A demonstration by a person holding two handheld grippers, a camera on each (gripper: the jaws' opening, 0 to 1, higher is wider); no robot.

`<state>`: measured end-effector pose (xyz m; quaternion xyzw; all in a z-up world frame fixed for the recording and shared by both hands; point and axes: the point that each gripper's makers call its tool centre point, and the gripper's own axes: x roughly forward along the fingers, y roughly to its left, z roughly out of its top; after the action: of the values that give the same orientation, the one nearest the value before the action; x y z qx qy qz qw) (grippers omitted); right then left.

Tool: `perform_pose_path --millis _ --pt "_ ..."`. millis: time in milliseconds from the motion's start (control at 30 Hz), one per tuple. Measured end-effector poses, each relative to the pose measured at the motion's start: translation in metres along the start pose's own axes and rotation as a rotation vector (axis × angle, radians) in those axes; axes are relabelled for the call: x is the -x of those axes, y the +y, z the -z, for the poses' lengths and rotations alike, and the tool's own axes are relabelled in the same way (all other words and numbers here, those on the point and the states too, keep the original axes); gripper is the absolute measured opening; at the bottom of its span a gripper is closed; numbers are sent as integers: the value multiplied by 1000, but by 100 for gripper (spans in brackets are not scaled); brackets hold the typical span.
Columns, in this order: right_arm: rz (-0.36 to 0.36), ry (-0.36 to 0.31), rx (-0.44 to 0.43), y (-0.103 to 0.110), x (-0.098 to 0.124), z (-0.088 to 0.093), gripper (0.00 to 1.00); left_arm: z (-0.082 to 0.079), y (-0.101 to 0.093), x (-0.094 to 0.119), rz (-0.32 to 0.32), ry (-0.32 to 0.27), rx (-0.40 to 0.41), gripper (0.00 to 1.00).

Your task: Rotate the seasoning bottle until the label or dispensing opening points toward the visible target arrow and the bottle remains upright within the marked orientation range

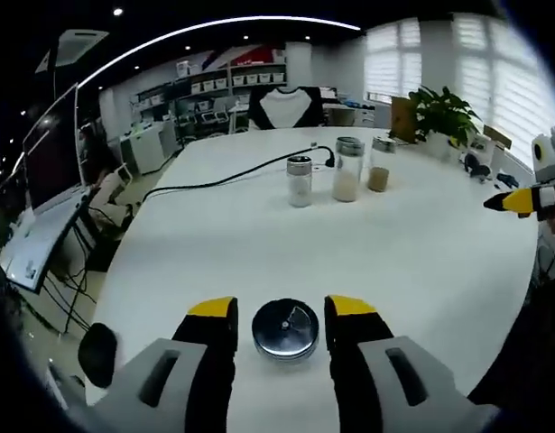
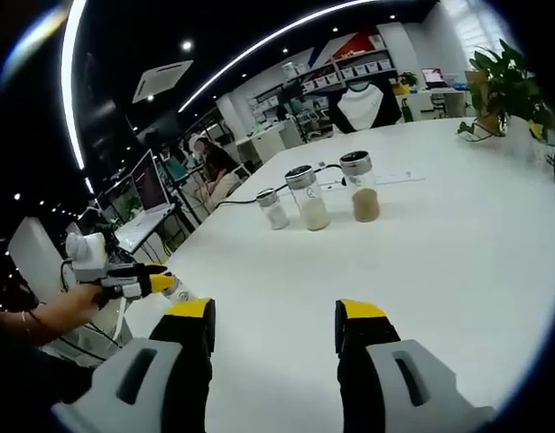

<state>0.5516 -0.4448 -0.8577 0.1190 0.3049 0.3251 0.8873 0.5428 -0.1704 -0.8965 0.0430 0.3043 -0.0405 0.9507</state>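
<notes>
A seasoning bottle [image 1: 285, 329] with a round silver lid stands upright on the white table [image 1: 259, 244], seen from above. My left gripper [image 1: 282, 311] holds it between its yellow-tipped jaws, which press close on both sides. The right gripper view has this left gripper [image 2: 149, 282] at the left, in a person's hand, with the bottle [image 2: 177, 290] at its tips. My right gripper [image 2: 275, 316] is open above bare table, nothing between its jaws. Its yellow tip [image 1: 519, 200] enters the left gripper view from the right edge.
Three more glass bottles stand in a row at mid-table: small white-filled [image 1: 299, 180], tall white-filled [image 1: 347, 170], brown-filled [image 1: 379, 164]. A black cable [image 1: 232, 176] runs behind them. A potted plant [image 1: 444, 113] stands at the far right. Monitors [image 1: 33, 244] flank the table's left edge.
</notes>
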Motion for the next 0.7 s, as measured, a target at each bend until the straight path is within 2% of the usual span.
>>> perform_pose_path --millis 67,100,133,233,300,367,400,433,500,700 --pt "2 -2 -4 0 0 0 51 0 13 1 -82 -15 26 40" --pt "1 -3 -3 0 0 -1 51 -1 16 0 -97 -27 48 40" --pt "0 -5 1 0 0 -1 51 2 14 -1 -79 -23 75 40" --pt "2 -9 4 0 0 -2 50 5 15 -2 -88 -17 67 40" --pt "1 -7 0 0 0 -2 50 10 13 -3 -86 12 71 40" --pt "1 -3 1 -1 0 -1 50 20 10 0 -72 73 -23 40" --pt "0 -2 -1 -1 0 0 49 20 15 -1 -114 66 -22 42" --pt "-1 -3 -11 -1 0 0 49 19 14 -2 -123 42 -4 42" --pt "1 -5 -6 -1 0 -1 49 18 10 -2 -114 26 23 38" --pt "4 -11 -12 -1 1 -2 48 23 7 -3 -95 52 18 34"
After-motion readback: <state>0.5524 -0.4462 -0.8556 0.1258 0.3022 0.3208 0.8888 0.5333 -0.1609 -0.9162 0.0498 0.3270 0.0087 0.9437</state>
